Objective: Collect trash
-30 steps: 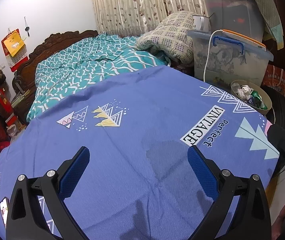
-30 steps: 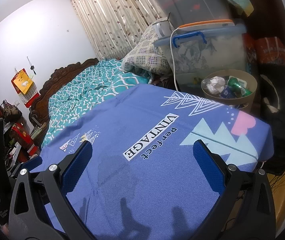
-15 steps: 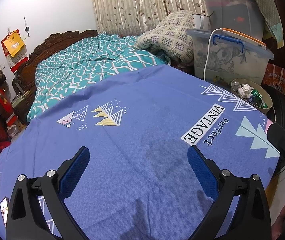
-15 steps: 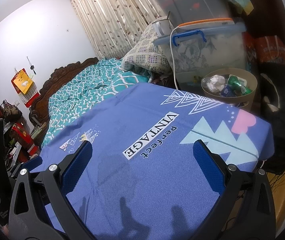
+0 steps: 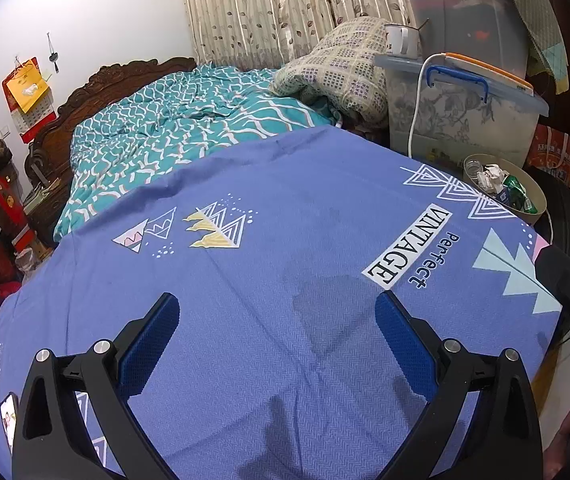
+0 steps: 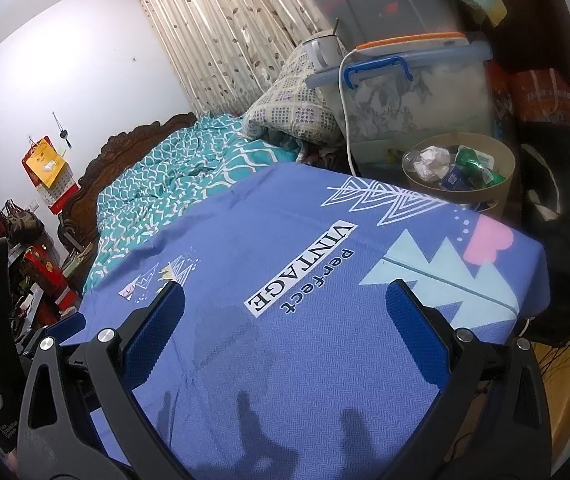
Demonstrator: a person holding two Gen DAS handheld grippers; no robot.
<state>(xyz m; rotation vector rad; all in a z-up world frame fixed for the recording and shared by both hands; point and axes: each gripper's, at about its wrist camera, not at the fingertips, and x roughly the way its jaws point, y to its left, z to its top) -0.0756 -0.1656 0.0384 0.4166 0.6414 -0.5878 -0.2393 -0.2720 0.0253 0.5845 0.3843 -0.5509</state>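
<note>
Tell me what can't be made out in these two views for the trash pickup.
- Waste bin base: both views, hidden behind the blue sheet.
- Trash deeper in the bin: covered by the top pieces.
- Floor beside the bed: right view, cut by the edge.
- Phone: left view, partly cut off.

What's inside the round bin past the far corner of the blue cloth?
The bin holds crumpled white paper, green wrappers, a blue packet and a clear plastic cup. It looks nearly full; anything beneath that top layer is covered.

"VINTAGE Perfect" printed on blue cloth [image 5: 285, 240].
</note>
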